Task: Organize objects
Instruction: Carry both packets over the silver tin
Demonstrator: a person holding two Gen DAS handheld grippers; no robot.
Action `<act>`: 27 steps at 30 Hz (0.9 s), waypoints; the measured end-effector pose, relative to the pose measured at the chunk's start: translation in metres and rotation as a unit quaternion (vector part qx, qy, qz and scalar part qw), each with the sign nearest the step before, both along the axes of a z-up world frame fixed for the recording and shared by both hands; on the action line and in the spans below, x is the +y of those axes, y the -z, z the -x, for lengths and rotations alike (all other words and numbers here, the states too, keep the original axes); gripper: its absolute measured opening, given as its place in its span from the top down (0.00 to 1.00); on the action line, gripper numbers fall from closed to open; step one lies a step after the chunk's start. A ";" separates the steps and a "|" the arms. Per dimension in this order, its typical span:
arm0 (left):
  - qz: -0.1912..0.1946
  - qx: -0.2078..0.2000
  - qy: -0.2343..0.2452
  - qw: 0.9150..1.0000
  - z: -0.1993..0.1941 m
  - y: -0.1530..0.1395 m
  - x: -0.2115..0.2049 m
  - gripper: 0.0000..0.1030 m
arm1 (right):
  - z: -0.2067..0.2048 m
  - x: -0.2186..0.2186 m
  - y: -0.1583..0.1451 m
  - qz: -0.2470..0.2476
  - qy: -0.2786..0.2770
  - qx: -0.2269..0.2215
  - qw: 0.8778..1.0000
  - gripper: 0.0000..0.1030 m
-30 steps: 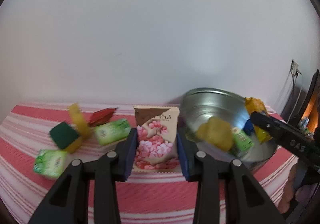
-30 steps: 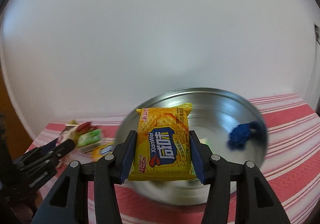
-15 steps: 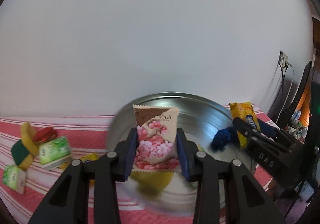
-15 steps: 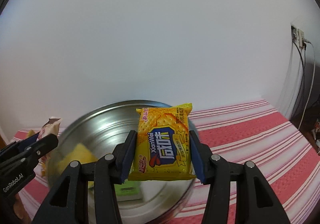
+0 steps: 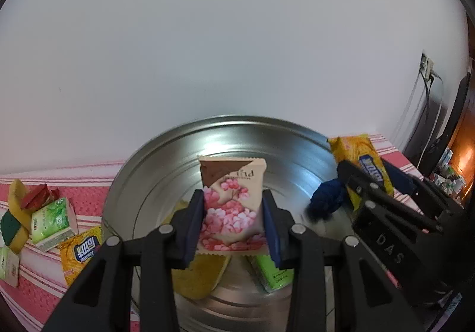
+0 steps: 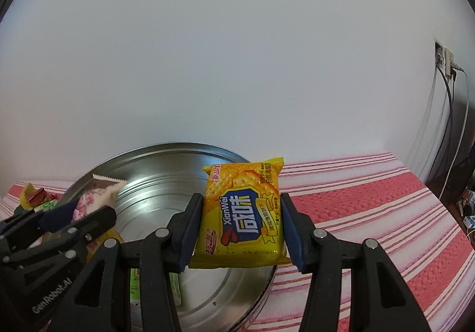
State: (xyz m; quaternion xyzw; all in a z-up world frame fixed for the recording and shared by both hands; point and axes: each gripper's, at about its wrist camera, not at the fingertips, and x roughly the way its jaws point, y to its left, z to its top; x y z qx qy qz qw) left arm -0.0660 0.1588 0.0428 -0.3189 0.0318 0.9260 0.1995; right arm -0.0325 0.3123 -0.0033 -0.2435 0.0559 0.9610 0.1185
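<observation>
My left gripper [image 5: 234, 225] is shut on a beige snack packet with pink hearts [image 5: 233, 213] and holds it over the round metal basin [image 5: 267, 136]. My right gripper [image 6: 242, 228] is shut on a yellow XianWei cracker packet [image 6: 243, 213] and holds it above the basin's right rim [image 6: 190, 151]. In the basin lie a yellow sponge [image 5: 199, 278], a green packet [image 5: 274, 272] and a dark blue cloth [image 5: 326, 198]. The right gripper shows in the left wrist view [image 5: 371, 183]; the left gripper shows in the right wrist view [image 6: 68, 219].
The table has a red and white striped cloth [image 6: 371, 198]. Left of the basin lie a green tissue pack [image 5: 50, 219], a yellow cracker packet [image 5: 80, 251], a green and yellow sponge [image 5: 12, 225] and a red wrapper [image 5: 37, 197]. A white wall stands behind. Cables hang at the right [image 6: 445, 112].
My left gripper has carried the heart packet right, from over the cloth to over the basin. My right gripper has swung right with the cracker packet toward the basin's right rim.
</observation>
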 end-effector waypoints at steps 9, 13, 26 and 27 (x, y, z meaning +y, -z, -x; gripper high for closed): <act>0.016 0.007 -0.012 1.000 0.005 0.001 0.007 0.64 | 0.010 -0.010 0.007 0.007 -0.034 -0.011 0.999 0.48; 0.020 0.011 -0.011 1.000 0.001 0.001 0.007 0.64 | 0.013 -0.007 0.009 0.023 -0.036 -0.017 0.999 0.48; 0.037 0.027 -0.020 0.999 0.009 0.015 0.028 0.63 | 0.018 -0.012 0.012 0.009 -0.041 -0.026 0.999 0.47; 0.038 0.029 -0.022 0.999 0.009 0.015 0.029 0.62 | 0.018 -0.013 0.012 0.008 -0.041 -0.027 0.999 0.47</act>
